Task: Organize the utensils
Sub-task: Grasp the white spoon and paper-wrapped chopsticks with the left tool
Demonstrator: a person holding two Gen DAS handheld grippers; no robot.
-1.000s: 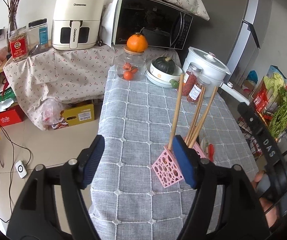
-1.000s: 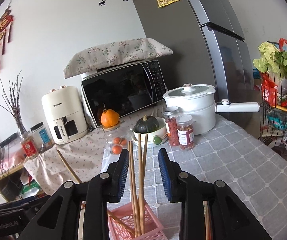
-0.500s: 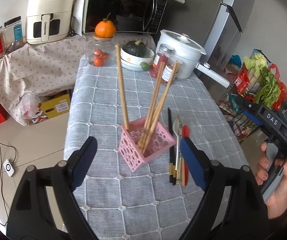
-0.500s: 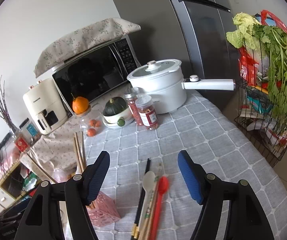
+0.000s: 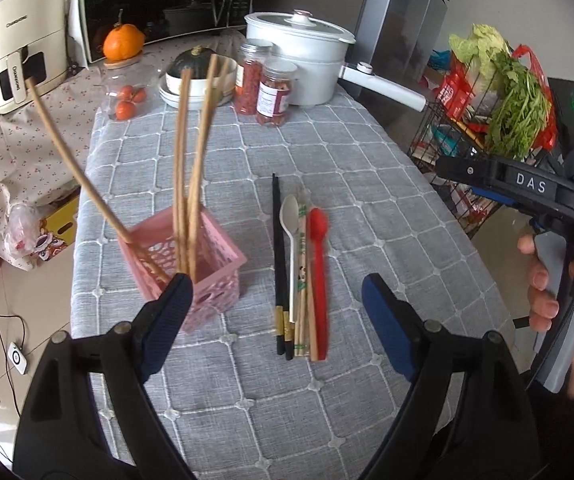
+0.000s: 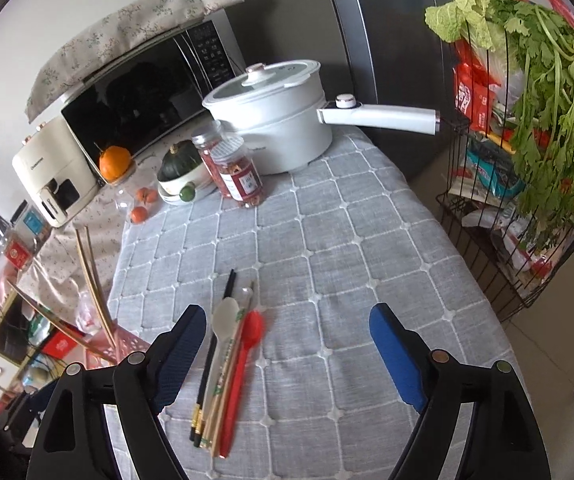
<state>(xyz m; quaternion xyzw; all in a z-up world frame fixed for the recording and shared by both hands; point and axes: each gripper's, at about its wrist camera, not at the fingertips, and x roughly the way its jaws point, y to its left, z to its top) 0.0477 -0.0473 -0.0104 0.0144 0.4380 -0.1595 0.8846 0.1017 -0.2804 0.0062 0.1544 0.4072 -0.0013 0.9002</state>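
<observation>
The table [image 5: 367, 208], covered by a grey quilted cloth, is taken as the reference surface. At its far end a white pot [image 5: 299, 60] with a long handle is set, with two red-filled jars [image 5: 271, 92] just in front of it and a bowl holding a dark squash [image 5: 195, 76] beside them.

The left gripper [image 5: 275, 312] is held above the near part of the table, angled downward, jaws spread wide and nothing gripped. Its left pad [image 5: 167, 320] is seen overlapping the pink basket [image 5: 215, 264] in the left wrist view; contact cannot be determined.

The right gripper [image 6: 287, 348] is likewise held over the near part of the table, tilted down, jaws wide apart and empty. In the left wrist view it is held by the right hand [image 5: 567, 280] off the table's right edge.

The pink basket is placed on the table's left portion. Wooden chopsticks [image 5: 191, 152] are stood in it, leaning; one is tilted far to the left.

Just right of the basket, a row of utensils is laid lengthwise on the cloth, side by side: black chopsticks [image 5: 279, 248], a white spoon [image 5: 290, 216], wrapped chopsticks [image 5: 302, 280] and a red spoon [image 5: 319, 272].
</observation>
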